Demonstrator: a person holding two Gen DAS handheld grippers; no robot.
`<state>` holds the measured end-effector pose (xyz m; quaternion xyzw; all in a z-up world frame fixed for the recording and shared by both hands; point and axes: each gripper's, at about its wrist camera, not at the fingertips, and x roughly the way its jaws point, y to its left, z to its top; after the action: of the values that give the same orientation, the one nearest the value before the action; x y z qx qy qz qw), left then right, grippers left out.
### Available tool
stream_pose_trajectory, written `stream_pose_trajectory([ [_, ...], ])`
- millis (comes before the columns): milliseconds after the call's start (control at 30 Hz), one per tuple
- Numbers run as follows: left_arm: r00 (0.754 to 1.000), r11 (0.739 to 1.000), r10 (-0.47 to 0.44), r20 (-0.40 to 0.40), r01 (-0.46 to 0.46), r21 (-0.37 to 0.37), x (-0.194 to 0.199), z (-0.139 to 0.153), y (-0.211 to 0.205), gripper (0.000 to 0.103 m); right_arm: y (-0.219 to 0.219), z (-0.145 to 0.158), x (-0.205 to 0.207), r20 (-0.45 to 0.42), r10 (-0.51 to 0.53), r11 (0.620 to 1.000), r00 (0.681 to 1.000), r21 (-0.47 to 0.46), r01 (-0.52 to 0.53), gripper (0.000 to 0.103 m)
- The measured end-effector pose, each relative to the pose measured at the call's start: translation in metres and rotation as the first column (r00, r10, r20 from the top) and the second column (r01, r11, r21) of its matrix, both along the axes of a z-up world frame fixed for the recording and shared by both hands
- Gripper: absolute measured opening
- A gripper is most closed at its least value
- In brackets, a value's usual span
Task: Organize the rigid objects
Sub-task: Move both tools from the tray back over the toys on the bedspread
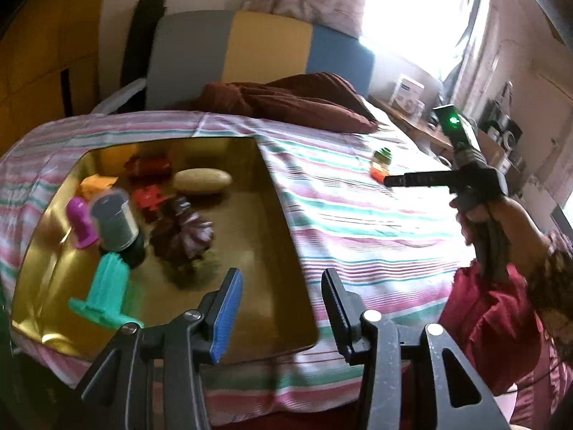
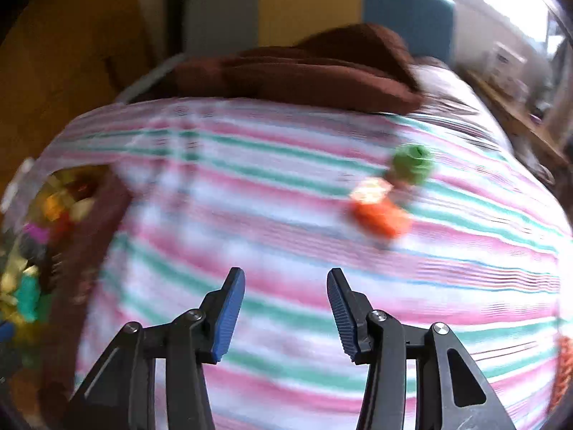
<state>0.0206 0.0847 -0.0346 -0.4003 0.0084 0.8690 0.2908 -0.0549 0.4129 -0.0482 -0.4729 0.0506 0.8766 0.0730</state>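
A gold tin box [image 1: 279, 222] lies on the striped bed cover and holds several toys: a teal piece [image 1: 107, 294], a purple piece [image 1: 81, 225], a grey spool [image 1: 114, 225], a beige oval [image 1: 202, 181] and a dark spiky piece [image 1: 184, 236]. My left gripper [image 1: 283, 308] is open and empty over the box's right front edge. An orange and green toy [image 2: 390, 193] lies on the cover, also in the left wrist view [image 1: 381, 163]. My right gripper [image 2: 286, 308] is open and empty, short of that toy; its view is blurred. It also shows in the left wrist view [image 1: 390, 181].
A dark red pillow [image 1: 304, 102] lies at the head of the bed against a grey, yellow and blue headboard [image 1: 268, 46]. A wooden side table [image 1: 412, 122] with boxes stands at the right. The box [image 2: 43, 236] sits at the far left of the right wrist view.
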Motion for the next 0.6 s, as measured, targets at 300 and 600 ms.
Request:
stream_pose_trajectory([
  [300,0.989,0.990,-0.137,0.063,0.138,-0.017,-0.012,0.010,0.070,0.046,0.131,-0.019,0.009,-0.042,-0.282,0.957,0.958,-0.083,0.278,0.057],
  [600,0.970,0.973,-0.215,0.117,0.223,-0.058,-0.050,0.003,0.179,0.064,0.181,-0.021,0.040,-0.007,-0.506,0.822,0.862,-0.308,0.480,0.073],
])
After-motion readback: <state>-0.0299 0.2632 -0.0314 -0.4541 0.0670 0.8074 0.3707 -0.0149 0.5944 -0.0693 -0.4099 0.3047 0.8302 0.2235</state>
